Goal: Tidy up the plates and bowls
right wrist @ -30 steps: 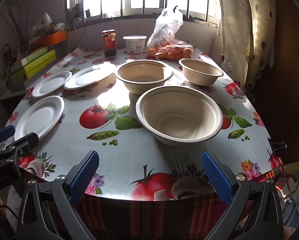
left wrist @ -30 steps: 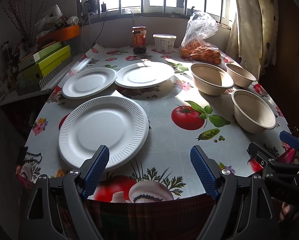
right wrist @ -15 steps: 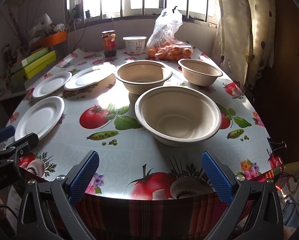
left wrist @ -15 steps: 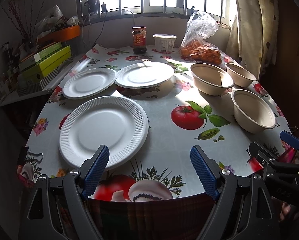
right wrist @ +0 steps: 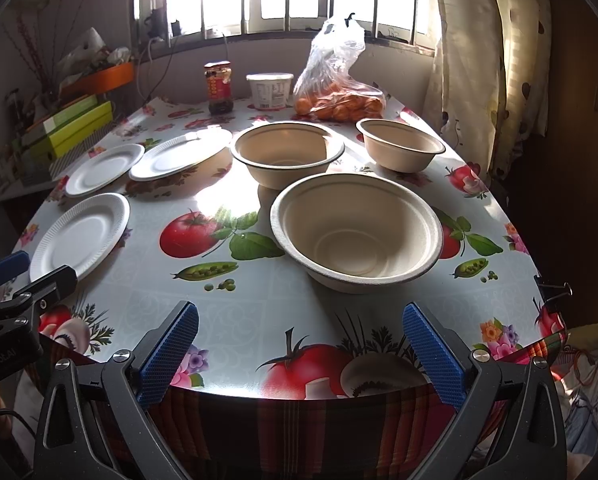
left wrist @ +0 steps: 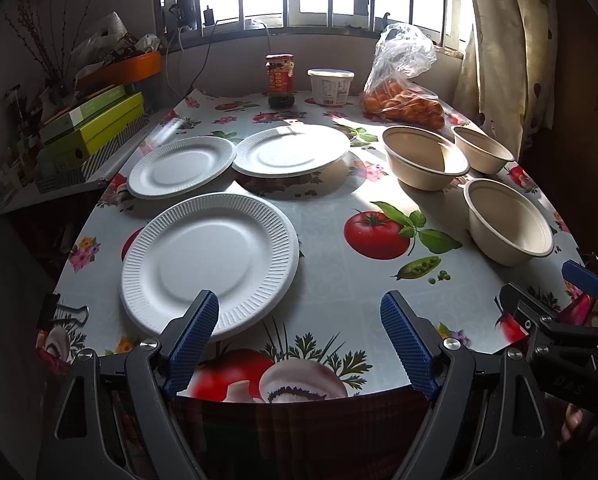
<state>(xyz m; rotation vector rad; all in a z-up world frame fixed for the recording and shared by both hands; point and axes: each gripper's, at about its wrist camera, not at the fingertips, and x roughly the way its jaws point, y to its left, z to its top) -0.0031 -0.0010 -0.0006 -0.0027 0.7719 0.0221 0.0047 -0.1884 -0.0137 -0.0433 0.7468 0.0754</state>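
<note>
Window glare blows out the back of the bench [left wrist: 331, 280], so the jar [left wrist: 280, 80] label and tub [left wrist: 331, 87] print are unreadable. The far plate [left wrist: 291, 150] overlaps the mid plate [left wrist: 181, 167] rim. The left tongs [left wrist: 299, 340] are spread wide, holding nothing, with one blue pad covering the near plate [left wrist: 210, 258] edge at 7 o'clock; can't tell if it's touching. The right tongs [right wrist: 299, 350] are also wide apart and empty, hovering by the bench edge, the near bowl [right wrist: 357, 230] at 12 o'clock. Two more bowls, the mid bowl [right wrist: 287, 154] and the far bowl [right wrist: 400, 144], sit behind it, beside a bag [right wrist: 339, 92] of orange fruit.
</note>
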